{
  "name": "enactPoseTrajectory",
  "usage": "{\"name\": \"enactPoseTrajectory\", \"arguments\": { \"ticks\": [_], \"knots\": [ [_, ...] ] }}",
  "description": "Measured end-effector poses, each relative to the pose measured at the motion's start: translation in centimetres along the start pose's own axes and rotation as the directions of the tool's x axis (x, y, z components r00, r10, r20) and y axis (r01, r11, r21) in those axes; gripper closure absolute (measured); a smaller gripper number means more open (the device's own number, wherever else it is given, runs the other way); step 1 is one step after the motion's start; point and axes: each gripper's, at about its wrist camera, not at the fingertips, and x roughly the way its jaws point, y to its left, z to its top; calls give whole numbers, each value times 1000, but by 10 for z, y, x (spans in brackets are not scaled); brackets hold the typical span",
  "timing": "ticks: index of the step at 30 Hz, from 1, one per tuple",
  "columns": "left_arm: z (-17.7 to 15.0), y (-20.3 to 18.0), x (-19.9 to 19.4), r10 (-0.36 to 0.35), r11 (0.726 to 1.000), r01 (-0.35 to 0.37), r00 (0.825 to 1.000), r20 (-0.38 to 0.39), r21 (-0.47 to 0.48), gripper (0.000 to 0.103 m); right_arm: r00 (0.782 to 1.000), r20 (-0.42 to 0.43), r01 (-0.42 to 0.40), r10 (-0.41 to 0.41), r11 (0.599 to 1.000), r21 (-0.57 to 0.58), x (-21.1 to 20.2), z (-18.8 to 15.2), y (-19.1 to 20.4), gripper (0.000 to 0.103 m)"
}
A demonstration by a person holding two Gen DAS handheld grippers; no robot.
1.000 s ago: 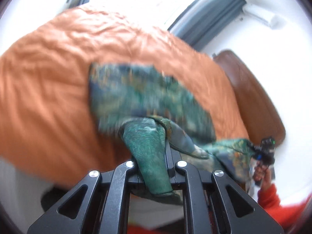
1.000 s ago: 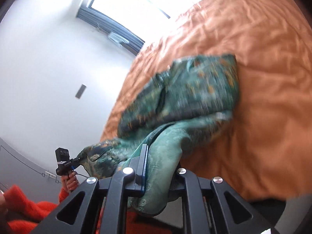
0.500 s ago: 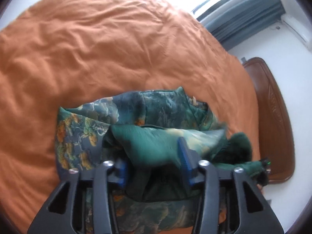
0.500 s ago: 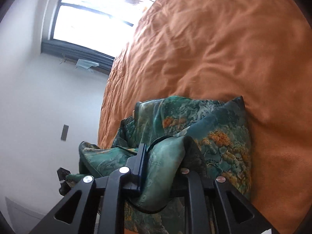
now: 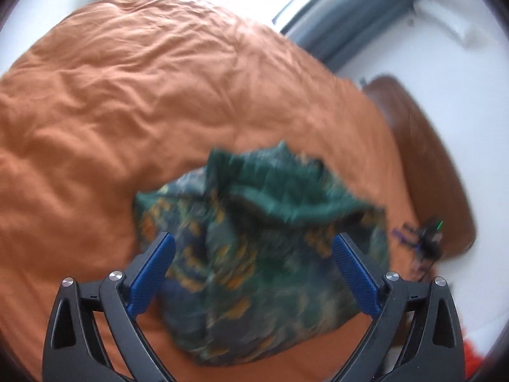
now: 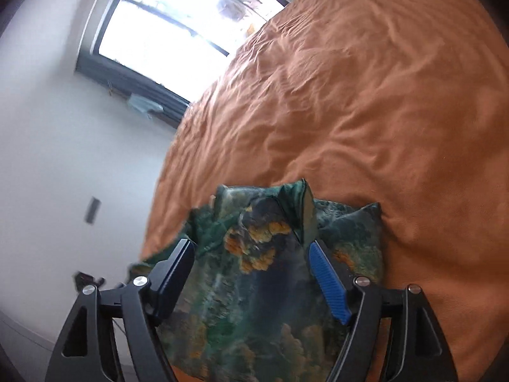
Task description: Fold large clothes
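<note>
Right tool low in frame, jaws spread wide, just been opening; nothing pinched. Blue pad on right finger, dark pad on left finger. Green patterned garment bunched on near left part of orange bed cover, lying between and beyond fingers; contact with pads unclear. Orange-yellow print on top fold. Bed cover wrinkled, running far and right. White wall left, small grey plate on it. Bright window far left, dark frame. Slight blur throughout.
</note>
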Motion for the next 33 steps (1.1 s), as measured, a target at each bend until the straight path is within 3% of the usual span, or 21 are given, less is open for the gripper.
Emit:
{"name": "enactPoseTrajectory", "arguments": {
  "ticks": [3, 5, 8, 9, 10, 11, 12, 14, 16, 19, 22, 25, 29, 32, 33],
  "knots": [
    [-9, -2, 38, 104, 994, -103, 993, -55, 22, 5, 989, -68, 122, -133, 982, -146, 18, -12, 10, 26],
    [-7, -5, 62, 103, 995, -103, 992, -67, 1, 10, 976, -85, 186, -203, 967, -175, 41, -14, 12, 26],
    [1, -17, 91, 134, 990, -135, 989, -64, -26, 39, 966, -80, 233, -248, 959, -162, 70, -17, 15, 30],
    [5, -20, 96, 184, 982, -187, 981, -56, -39, 60, 962, -71, 247, -262, 953, -175, 76, -20, 19, 41],
    [8, -21, 98, 237, 970, -239, 970, -47, -45, 93, 954, -59, 276, -293, 940, -199, 83, -21, 25, 72],
    [11, -22, 96, 265, 962, -267, 964, -36, -52, 93, 942, -42, 315, -332, 922, -224, 84, -22, 32, 87],
    [13, -25, 88, 276, 960, -275, 961, 6, -59, 95, 929, -12, 357, -370, 902, -242, 81, -23, 39, 88],
    [16, -28, 70, 292, 956, -288, 952, 94, -55, 96, 909, 73, 414, -411, 867, -279, 65, -22, 57, 91],
    [17, -32, 56, 294, 956, -286, 942, 161, -70, 96, 899, 184, 436, -396, 845, -311, 43, -17, 76, 91],
    [15, -33, 67, 373, 928, -366, 902, 217, -74, 95, 890, 293, 435, -348, 842, -320, 27, -8, 92, 91],
    [4, -13, 107, 440, 898, -437, 882, 168, -53, 90, 880, 261, 463, -397, 838, -287, 54, -5, 74, 91],
    [-15, 13, 131, 420, 907, -416, 894, 156, -61, 83, 868, 155, 496, -471, 828, -260, 98, -14, 29, 90],
    [-26, 13, 125, 413, 909, -414, 886, 212, -39, 79, 896, 138, 442, -422, 875, -196, 114, -33, -7, 87],
    [-30, 8, 108, 420, 906, -422, 882, 213, -36, 47, 907, 137, 418, -397, 888, -194, 110, -31, -9, 82],
    [-32, 4, 97, 416, 907, -420, 881, 224, -31, 32, 911, 131, 410, -391, 892, -191, 106, -28, -9, 80]
  ]
}}
